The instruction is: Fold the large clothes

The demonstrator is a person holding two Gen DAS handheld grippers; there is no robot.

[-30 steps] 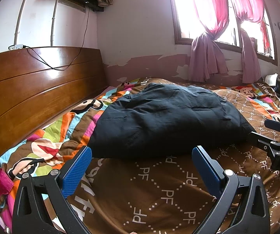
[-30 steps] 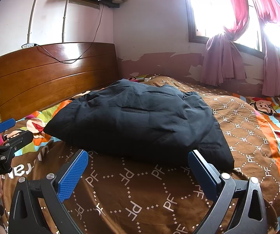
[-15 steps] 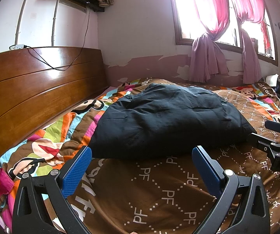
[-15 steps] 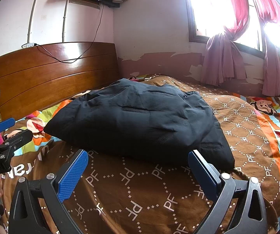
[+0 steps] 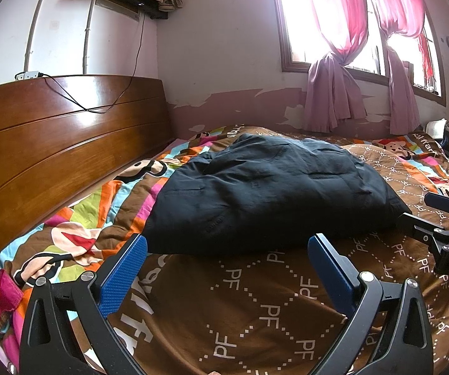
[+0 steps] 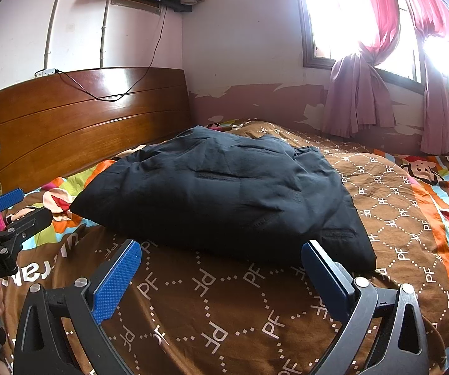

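Dark navy padded garment [image 5: 274,193], folded into a puffy, roughly rectangular bundle, lies on the brown patterned bedspread [image 5: 255,306] in the middle of the bed, with the curved wooden headboard [image 5: 62,137] to its left and the pink-curtained window [image 5: 343,47] beyond on the far right.

Left gripper [image 5: 224,268]: blue-padded jaws spread wide, nothing between them, held over bare bedspread. Right gripper [image 6: 221,268]: likewise spread wide and empty.

Key relation: the bundle lies straight ahead of both grippers, on their far side. Its near edge runs left to right across both views, just beyond the fingertips but apart from them; no contact visible. The long axis appears to run left to right, parallel to the line joining the two grippers, though fisheye distortion makes this uncertain.

In the left wrist view, the left gripper faces the near-left part of the edge; the bundle's near-left corner sits just beyond the left finger. In the right wrist view, the near-right corner, a flatter flap of fabric, lies just past the right finger, so the right gripper looks slightly nearer to its corner.

Each gripper shows at the edge of the other's view, side by side and level.

Judgement: bundle looks largely folded already; if another fold is wanted, each gripper would advance to its own near corner.
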